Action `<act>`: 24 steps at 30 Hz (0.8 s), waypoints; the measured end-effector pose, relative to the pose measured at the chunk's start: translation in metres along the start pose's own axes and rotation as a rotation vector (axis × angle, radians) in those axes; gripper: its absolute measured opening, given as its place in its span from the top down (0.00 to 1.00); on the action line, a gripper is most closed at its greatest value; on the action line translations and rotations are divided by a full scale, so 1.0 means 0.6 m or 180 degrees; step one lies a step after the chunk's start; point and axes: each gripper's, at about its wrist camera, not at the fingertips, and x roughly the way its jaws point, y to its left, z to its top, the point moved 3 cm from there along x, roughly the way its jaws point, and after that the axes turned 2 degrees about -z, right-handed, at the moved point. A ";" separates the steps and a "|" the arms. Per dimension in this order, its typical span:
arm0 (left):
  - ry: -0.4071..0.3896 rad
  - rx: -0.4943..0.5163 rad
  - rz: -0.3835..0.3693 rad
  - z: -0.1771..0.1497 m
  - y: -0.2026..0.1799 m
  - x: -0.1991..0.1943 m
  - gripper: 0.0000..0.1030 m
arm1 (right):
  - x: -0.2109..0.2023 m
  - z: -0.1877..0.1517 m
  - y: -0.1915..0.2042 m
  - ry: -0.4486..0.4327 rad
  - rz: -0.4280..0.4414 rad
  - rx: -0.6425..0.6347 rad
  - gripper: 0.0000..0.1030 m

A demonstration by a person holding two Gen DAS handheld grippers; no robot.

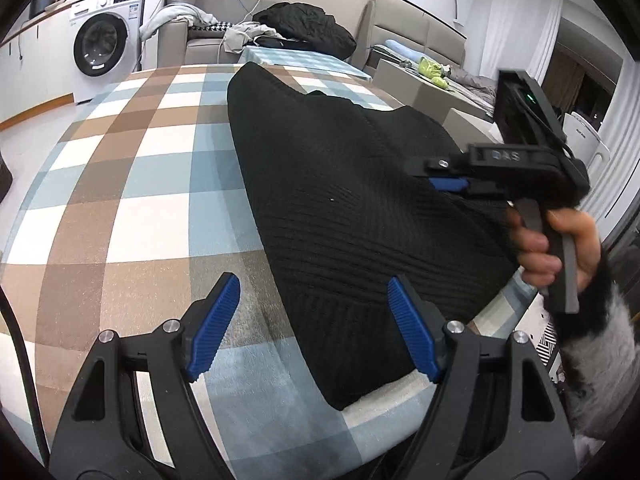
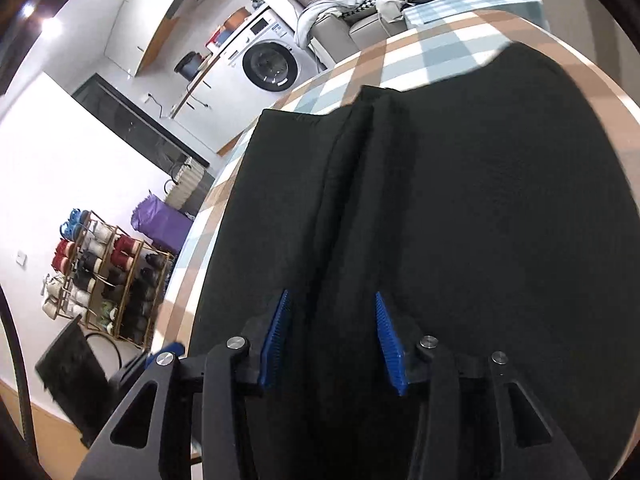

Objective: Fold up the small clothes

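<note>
A black ribbed knit garment (image 1: 340,200) lies spread on the checked tablecloth (image 1: 140,184), reaching from the far side to the near right edge. My left gripper (image 1: 314,284) is open low over the garment's near left edge, with cloth under its right pad (image 1: 412,332) and bare tablecloth under the left one. My right gripper (image 1: 430,176), held by a hand (image 1: 560,248), hovers over the garment's right side. In the right wrist view a raised fold of the black garment (image 2: 460,200) runs between the right gripper (image 2: 332,294) pads. They stand apart and do not press on it.
The table edge (image 2: 200,264) drops off to the left in the right wrist view. Beyond it are a shoe rack (image 2: 104,280) and a purple bag (image 2: 160,220). Behind the table stand a washing machine (image 1: 104,40) and a sofa with a dark coat (image 1: 308,28).
</note>
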 end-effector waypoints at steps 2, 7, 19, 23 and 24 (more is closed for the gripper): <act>0.0020 -0.0013 -0.0006 -0.002 0.004 0.002 0.28 | 0.012 0.015 0.014 0.0020 -0.0086 -0.0192 0.59; -0.0015 -0.0045 -0.0008 -0.003 0.012 -0.007 0.28 | 0.017 0.026 0.052 -0.0085 -0.0323 -0.0640 0.88; 0.0142 -0.0168 0.0020 -0.014 0.026 0.010 0.28 | -0.035 0.000 -0.018 -0.0140 -0.0463 -0.0264 0.70; 0.0193 -0.0036 0.0014 -0.023 0.011 0.012 0.28 | -0.078 -0.055 -0.025 -0.0168 -0.0228 -0.0157 0.64; 0.0188 0.0013 0.0028 -0.026 0.006 0.011 0.28 | -0.086 -0.069 -0.017 -0.0187 -0.0206 -0.0164 0.62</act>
